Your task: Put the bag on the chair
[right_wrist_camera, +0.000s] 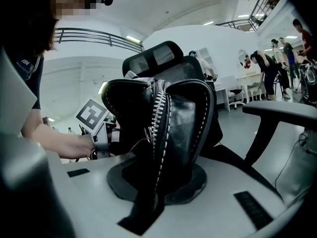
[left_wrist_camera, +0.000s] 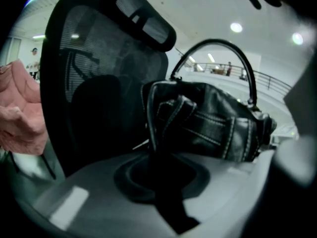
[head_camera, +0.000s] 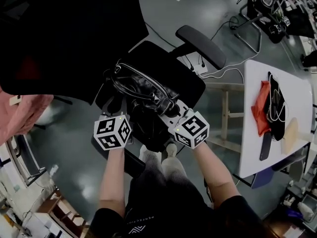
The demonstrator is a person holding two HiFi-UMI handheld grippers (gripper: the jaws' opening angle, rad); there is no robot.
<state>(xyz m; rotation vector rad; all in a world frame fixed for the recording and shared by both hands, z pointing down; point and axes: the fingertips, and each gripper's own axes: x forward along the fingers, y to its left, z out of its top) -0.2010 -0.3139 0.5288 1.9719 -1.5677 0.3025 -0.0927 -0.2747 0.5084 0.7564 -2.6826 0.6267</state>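
Bag (head_camera: 143, 90), of black leather, was held over the seat (right_wrist_camera: 233, 165) of the black office chair (head_camera: 190, 81), one gripper at each end. The left gripper (head_camera: 129, 115) had its fingers closed on the folded leather at one end, and the right gripper (head_camera: 169, 113) had its fingers closed on the opposite end, where the zip (right_wrist_camera: 159, 123) ran down into the grip. Neither pair of fingers stood apart, each being pinched on thin material.

The two-ended hold probably served to keep the soft body stretched and level, so that it would settle flat instead of slumping to one side. The zip faced upward and the arched handle (left_wrist_camera: 233, 51) stood above the body, which suggests that the bag was meant to rest on its base.

In the left gripper view the mesh backrest (left_wrist_camera: 89, 83) rose just behind the bag. In the right gripper view an armrest (right_wrist_camera: 282, 110) projected to the side. The bag thus lay within the chair's bounds, near the middle of the seat. Whether its base already touched the cushion could not be made out from any view.

A pink garment (left_wrist_camera: 20, 118) hung beside the backrest, apart from the bag. A white surface (head_camera: 292, 98) carrying an orange cloth (head_camera: 260, 108) stood well apart and had no part in the task. By judgement, the placing was nearly complete, with only the final settling and the release of both ends left to do.
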